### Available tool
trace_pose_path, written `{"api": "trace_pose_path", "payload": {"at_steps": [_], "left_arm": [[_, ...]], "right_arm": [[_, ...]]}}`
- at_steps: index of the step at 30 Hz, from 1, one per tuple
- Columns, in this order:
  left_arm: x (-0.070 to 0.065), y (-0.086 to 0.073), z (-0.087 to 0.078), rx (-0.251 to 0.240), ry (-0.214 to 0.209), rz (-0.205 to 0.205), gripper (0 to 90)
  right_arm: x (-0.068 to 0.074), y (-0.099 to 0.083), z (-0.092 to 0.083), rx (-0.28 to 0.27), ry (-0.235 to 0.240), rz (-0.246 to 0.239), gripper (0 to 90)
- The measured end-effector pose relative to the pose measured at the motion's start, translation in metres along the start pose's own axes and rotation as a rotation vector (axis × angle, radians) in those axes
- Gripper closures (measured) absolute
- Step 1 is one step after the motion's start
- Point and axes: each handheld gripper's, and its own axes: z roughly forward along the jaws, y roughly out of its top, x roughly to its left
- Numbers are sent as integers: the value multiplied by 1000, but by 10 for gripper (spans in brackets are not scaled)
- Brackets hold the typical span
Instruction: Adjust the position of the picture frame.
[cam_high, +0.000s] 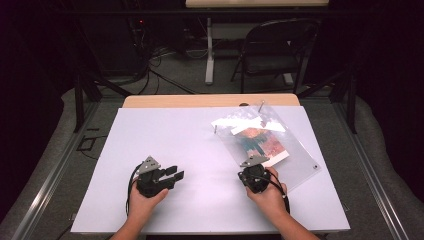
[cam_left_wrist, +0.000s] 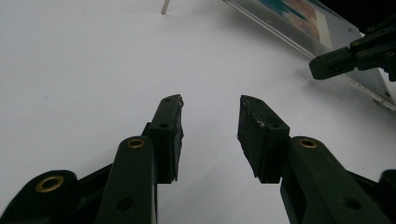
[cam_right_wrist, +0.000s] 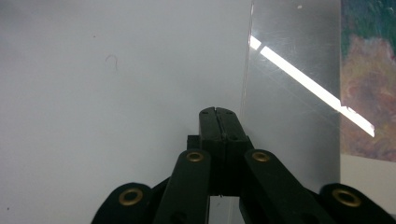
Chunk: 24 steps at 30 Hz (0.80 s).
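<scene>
the right gripper (cam_right_wrist: 218, 112), jaws clenched on nothing, sits at the near edge of the clear acrylic frame (cam_high: 295, 150) lying flat at the table's (cam_high: 165, 135) right, likely about to nudge it, while the left gripper (cam_left_wrist: 210, 123) hangs released and empty.

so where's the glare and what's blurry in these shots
High view: bright glare on the clear acrylic sheet, washing out part of the picture under it; dark surroundings. Right gripper view: a white light streak crosses the sheet; the picture looks soft. Left gripper view: left gripper jaws sharp, table evenly lit.
</scene>
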Motion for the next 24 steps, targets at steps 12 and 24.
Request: {"api": "trace_pose_path", "payload": {"at_steps": [12, 24], "left_arm": [[5, 52, 63, 7, 11, 86, 542], [20, 80, 113, 39, 52, 132, 577]], "right_arm": [[-9, -7, -5, -19, 17, 35, 900], [-12, -10, -6, -35, 44, 58, 900]]}}
